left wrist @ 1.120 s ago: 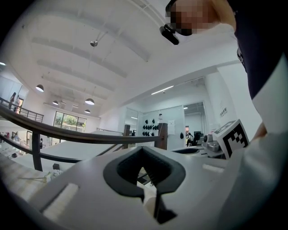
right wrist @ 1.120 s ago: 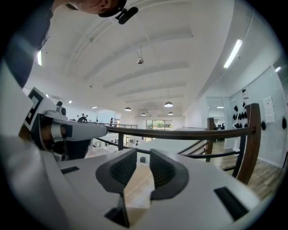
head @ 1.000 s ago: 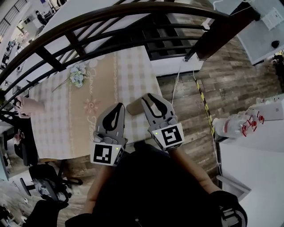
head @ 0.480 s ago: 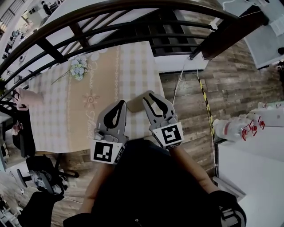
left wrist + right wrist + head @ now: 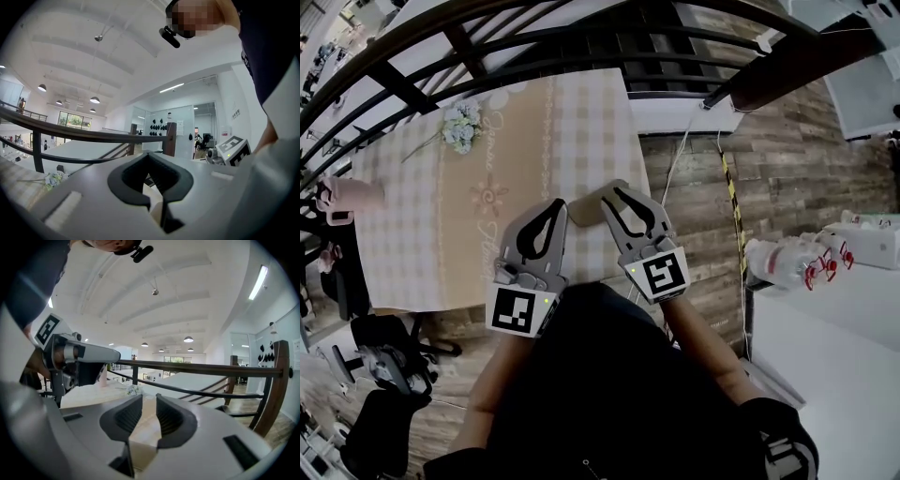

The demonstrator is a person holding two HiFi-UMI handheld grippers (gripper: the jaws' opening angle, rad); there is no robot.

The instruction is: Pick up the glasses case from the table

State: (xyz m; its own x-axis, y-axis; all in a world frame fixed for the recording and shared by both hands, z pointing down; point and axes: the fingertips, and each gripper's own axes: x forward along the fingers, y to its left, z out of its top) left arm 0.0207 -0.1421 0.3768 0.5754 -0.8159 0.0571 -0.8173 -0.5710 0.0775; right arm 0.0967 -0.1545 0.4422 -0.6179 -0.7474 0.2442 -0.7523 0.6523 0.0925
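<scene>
At the near right corner of the table covered in beige checked cloth [image 5: 581,112], one tan oblong glasses case [image 5: 584,210] is seen lying on the cloth. It sits between the tips of the two grippers and is partly covered by the right gripper [image 5: 616,192] [image 5: 146,398]. The right jaws are held slightly apart; cloth is seen through the gap and nothing is pinched. A pale tan patch low in that gap can't be told as case or cloth. The left gripper [image 5: 554,202] [image 5: 148,154] is closed, tips touching, nothing held, just left of the case.

Around:
- One small bunch of pale flowers [image 5: 461,127] is set at the far side.
- One pink mug [image 5: 347,199] is set at the left edge. Both are well apart from the case.
- One dark curved wooden railing [image 5: 197,366] is run past the table's far edge.
- Off the table, one black office chair [image 5: 389,361] and one strip of yellow-black tape [image 5: 729,202] are seen on the wood-plank floor [image 5: 787,169].
- White bottles [image 5: 787,262] with red fittings are clustered at right; the count is not readable.

Edges:
- The right table edge is just beside the right gripper, with floor beyond.
- Open cloth is left between case and flowers.
</scene>
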